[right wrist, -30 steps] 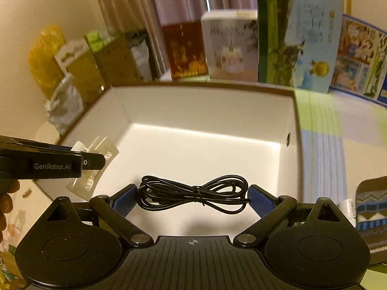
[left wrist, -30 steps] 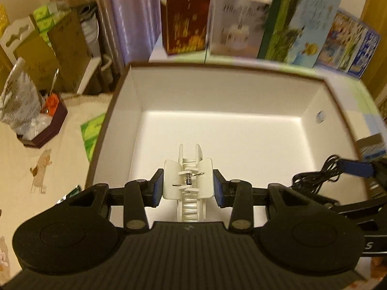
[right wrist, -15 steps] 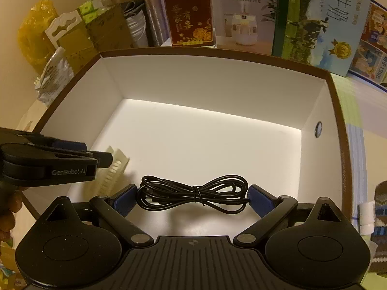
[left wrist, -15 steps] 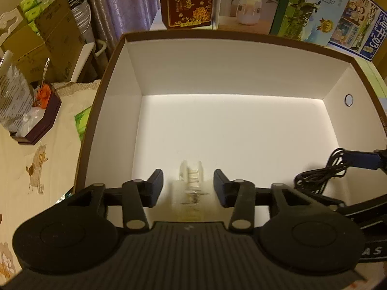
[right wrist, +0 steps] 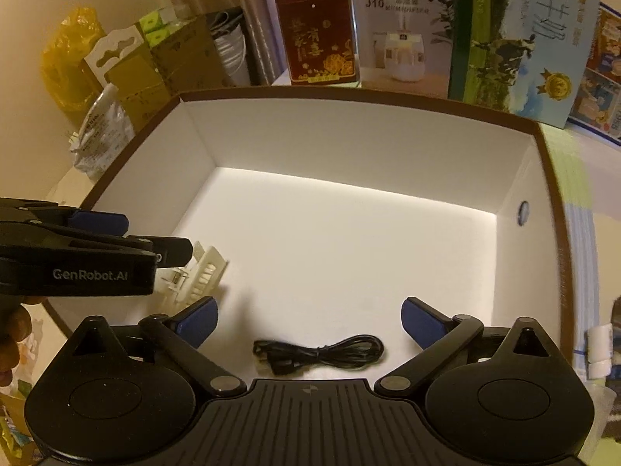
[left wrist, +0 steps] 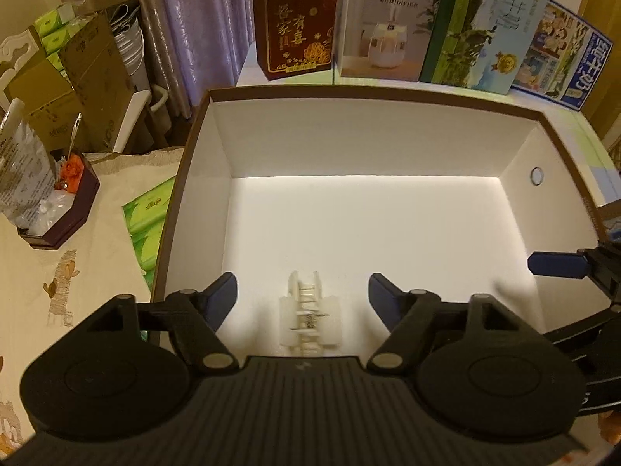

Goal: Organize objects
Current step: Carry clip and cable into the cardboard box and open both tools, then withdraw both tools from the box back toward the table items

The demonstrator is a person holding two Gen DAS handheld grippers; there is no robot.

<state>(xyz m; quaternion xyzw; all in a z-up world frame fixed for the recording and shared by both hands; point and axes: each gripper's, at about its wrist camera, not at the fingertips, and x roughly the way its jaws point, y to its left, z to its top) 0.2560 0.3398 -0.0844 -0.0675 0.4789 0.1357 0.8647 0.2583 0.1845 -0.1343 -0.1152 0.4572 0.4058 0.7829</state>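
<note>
A white hair claw clip (left wrist: 309,316) lies loose on the floor of the white box (left wrist: 372,91), near its front left corner. My left gripper (left wrist: 302,285) hangs over the clip with its jaws opening, and the pads stand clear of the clip on both sides. A coiled black cable (right wrist: 318,353) rests on the box floor near the front wall. Above it my right gripper (right wrist: 309,306) has its jaws opening wide, with nothing pressed between them. The right wrist view shows the clip (right wrist: 202,272) partly behind the left gripper (right wrist: 143,235). One blue pad (left wrist: 559,264) of the right gripper shows at the right edge.
Upright cartons stand behind the box (right wrist: 349,97): a dark red one (left wrist: 299,23), a white humidifier box (left wrist: 388,27), and milk cartons (left wrist: 485,27). Left of the box are a green tissue pack (left wrist: 149,229) and a brown tray (left wrist: 66,209). A hand (right wrist: 11,334) grips the left tool.
The left jaws have parted and the clip has dropped from them onto the box floor. The right jaws have let the cable go, and it now lies on the floor below them.
</note>
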